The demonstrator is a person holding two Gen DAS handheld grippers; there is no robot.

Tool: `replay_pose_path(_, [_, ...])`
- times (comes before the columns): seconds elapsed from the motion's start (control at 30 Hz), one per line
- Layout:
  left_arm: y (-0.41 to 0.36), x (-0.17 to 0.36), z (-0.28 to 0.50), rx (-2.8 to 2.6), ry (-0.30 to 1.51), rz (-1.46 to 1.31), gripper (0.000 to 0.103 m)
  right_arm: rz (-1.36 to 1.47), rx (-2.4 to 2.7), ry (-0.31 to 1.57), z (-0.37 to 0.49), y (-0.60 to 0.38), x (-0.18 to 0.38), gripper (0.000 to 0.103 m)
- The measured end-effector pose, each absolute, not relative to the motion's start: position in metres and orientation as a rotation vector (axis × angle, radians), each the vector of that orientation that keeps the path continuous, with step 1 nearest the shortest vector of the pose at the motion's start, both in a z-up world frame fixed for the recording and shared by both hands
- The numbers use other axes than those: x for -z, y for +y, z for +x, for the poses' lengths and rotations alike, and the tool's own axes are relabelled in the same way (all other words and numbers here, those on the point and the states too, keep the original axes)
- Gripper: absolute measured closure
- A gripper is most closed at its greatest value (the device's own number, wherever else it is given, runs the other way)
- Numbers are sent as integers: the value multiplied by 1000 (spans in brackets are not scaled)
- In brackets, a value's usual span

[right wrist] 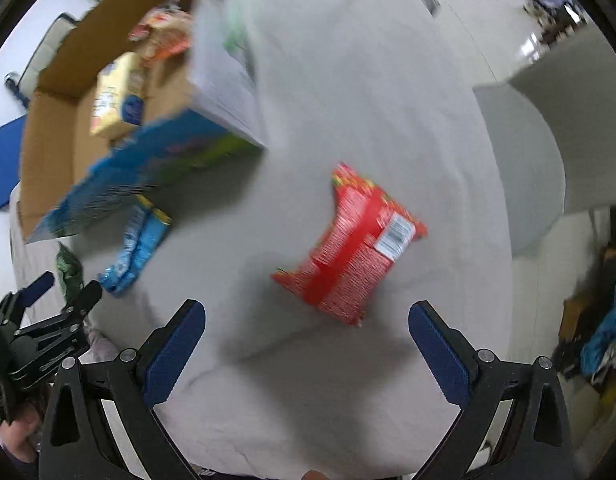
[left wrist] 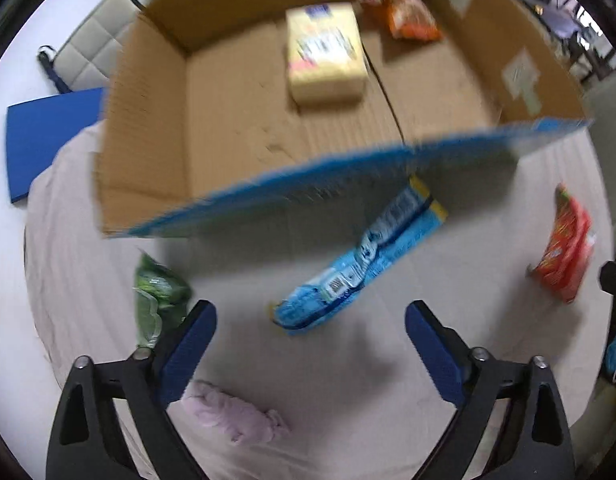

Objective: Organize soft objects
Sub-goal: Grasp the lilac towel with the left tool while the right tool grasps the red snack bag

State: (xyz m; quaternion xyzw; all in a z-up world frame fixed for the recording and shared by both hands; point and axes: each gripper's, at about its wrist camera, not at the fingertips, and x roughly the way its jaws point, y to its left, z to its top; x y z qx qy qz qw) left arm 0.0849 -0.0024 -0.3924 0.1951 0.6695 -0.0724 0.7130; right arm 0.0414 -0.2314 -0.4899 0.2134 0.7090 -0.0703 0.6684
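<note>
An open cardboard box (left wrist: 148, 128) stands on a cloth-covered table and holds a yellow pack (left wrist: 325, 54) and an orange snack bag (left wrist: 407, 12). A blue packet (left wrist: 359, 264) lies in front of the box, just ahead of my open, empty left gripper (left wrist: 309, 332). A green bag (left wrist: 158, 296) lies by its left finger and a pink cloth bundle (left wrist: 236, 412) below. A red packet (right wrist: 349, 244) lies just ahead of my open, empty right gripper (right wrist: 308, 332); it also shows in the left wrist view (left wrist: 567, 244).
The box (right wrist: 48, 128) has a blue printed front wall (left wrist: 347, 176). A blue folder (left wrist: 48, 136) and a white chair (left wrist: 92, 52) are at far left. The left gripper (right wrist: 56, 292) shows at the right view's left edge. The table edge drops off at right (right wrist: 547, 184).
</note>
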Motion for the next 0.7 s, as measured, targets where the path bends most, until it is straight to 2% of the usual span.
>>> replay_pose_path(0.13, [-13, 436, 90, 151, 1559, 495, 11, 518, 199, 1614, 38, -246, 512, 0])
replay_pose_path(0.27, [-14, 459, 98, 152, 1639, 442, 16, 553, 232, 1640, 38, -256, 534, 0])
replay_pose_path(0.47, [-24, 454, 103, 136, 1639, 433, 63, 717, 219, 1662, 33, -267, 564, 1])
replay_pose_path(0.5, [-24, 451, 102, 124, 1639, 422, 68, 727, 218, 1666, 33, -266, 567, 4])
replay_pose_path(0.57, [-18, 448, 102, 101, 1671, 340, 70, 741, 209, 1692, 31, -266, 574, 16])
replay_pose_path(0.63, [-10, 446, 99, 84, 1724, 222, 72, 712, 209, 1706, 30, -262, 576, 32])
replay_pose_path(0.7, [-2, 448, 94, 71, 1788, 99, 74, 671, 210, 1723, 32, -258, 575, 38])
